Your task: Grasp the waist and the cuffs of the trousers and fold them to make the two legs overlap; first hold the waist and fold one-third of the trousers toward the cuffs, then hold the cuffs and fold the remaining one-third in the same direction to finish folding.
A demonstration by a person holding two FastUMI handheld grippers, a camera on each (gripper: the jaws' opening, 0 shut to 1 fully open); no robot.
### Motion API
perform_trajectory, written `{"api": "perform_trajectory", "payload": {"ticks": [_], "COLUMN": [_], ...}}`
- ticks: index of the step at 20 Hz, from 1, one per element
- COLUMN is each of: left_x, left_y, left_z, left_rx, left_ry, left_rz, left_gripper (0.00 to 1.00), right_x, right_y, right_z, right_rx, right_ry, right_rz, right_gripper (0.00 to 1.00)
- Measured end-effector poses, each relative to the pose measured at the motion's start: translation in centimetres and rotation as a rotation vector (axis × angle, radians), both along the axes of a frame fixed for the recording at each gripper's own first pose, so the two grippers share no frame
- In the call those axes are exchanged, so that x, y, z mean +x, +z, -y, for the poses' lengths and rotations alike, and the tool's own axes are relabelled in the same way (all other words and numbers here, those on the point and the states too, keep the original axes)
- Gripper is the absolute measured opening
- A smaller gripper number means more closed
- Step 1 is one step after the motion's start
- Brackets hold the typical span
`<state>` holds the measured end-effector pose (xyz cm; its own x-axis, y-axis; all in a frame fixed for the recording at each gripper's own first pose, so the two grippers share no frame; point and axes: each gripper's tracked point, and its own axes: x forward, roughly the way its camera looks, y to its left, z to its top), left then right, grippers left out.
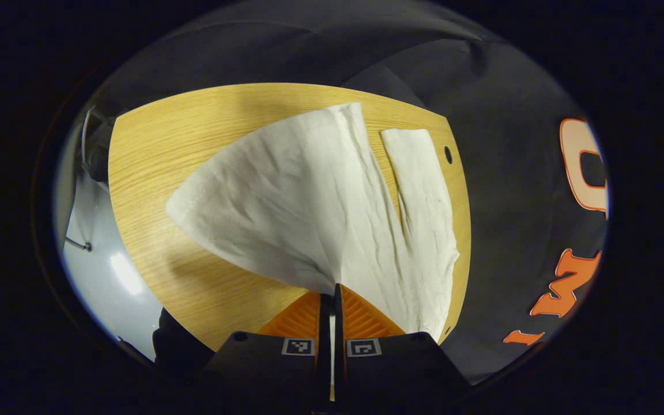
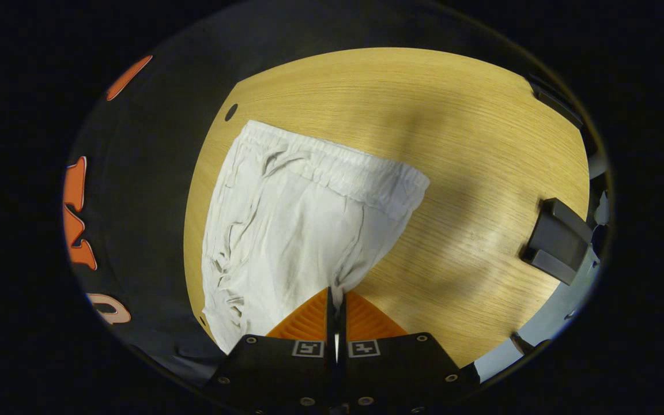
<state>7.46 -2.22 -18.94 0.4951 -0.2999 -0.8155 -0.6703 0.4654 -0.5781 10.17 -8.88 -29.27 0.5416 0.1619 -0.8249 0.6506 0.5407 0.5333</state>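
On the wooden table point(image 2: 482, 144), white trousers point(image 2: 286, 230); each hand-held gripper point(image 1: 335, 288) point(image 2: 336, 291) pinches their cloth.

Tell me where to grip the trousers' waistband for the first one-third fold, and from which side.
Grip the waistband, the gathered elastic band across the far end of the white trousers, probably at its two corners. Come in from beyond that edge, low along the wooden table: the band lies flat and thick, so fingers can slide under it.
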Motion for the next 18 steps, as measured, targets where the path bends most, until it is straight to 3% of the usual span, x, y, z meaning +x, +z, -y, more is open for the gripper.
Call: {"api": "perform_trajectory", "payload": {"ticks": [3, 4, 10, 18], "left_x": [2.2, 3.0, 9.2, 18.3], "left_y": [3.0, 3.8, 7.1, 9.9], "left_z": [0.4, 0.5, 0.6, 1.0], "left_rx": [-0.02, -0.021, 0.015, 0.104], "left_ry": [-0.046, -0.065, -0.18, -0.171], "left_rz": [0.05, 0.063, 0.141, 0.193], "left_gripper": [0.07, 0.06, 0.06, 0.06], "right_x": [0.5, 0.8, 3.9, 15.2], "right_y": [2.5, 3.4, 8.7, 12.9], "right_z": [-0.6, -0.7, -1.1, -2.0], "right_rx": [0.013, 0.014, 0.0, 0.013], "right_ry": [-0.005, -0.008, -0.028, 0.039], "right_rz": [0.046, 0.063, 0.159, 0.206], "right_gripper": [0.05, 0.01, 0.01, 0.01]}}
